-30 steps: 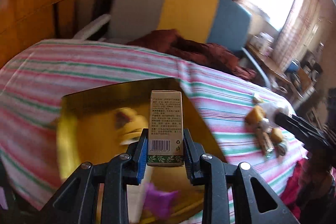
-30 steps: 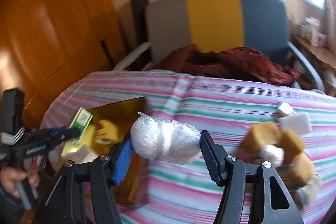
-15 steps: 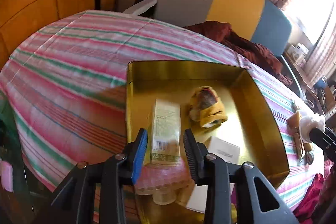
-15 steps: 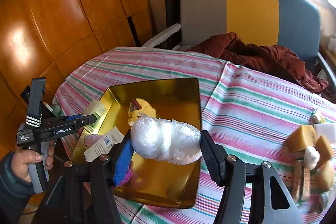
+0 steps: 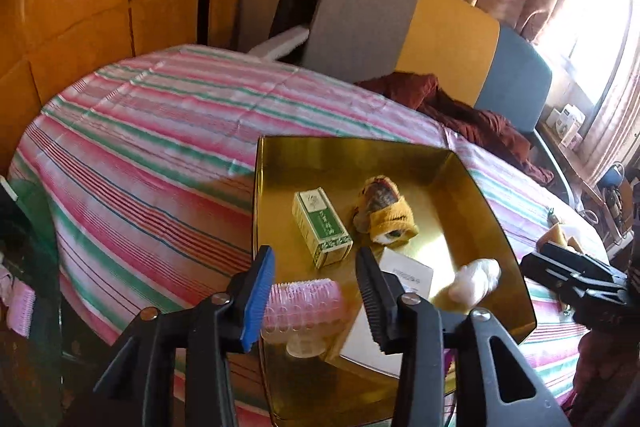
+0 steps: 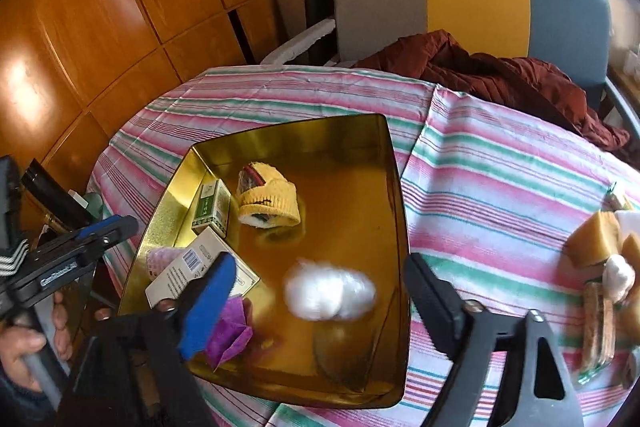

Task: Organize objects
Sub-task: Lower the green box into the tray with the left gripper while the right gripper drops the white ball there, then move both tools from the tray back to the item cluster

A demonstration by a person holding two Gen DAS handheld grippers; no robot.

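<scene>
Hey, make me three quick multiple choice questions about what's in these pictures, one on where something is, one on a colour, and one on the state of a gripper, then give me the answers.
1. Where is the green and cream box?
A. In the gold tray
B. On the chair
C. On the striped cloth

2. What colour is the hair roller?
A. Blue
B. Pink
C. Green

3. How is the right gripper?
A. Shut on the white bundle
B. Open
C. Shut on the box

Answers:
1 A, it lies on the tray floor beside the yellow knitted item.
2 B, its ribbed body is pink.
3 B, its jaws have just been opening and stand clear of the bundle.
</scene>
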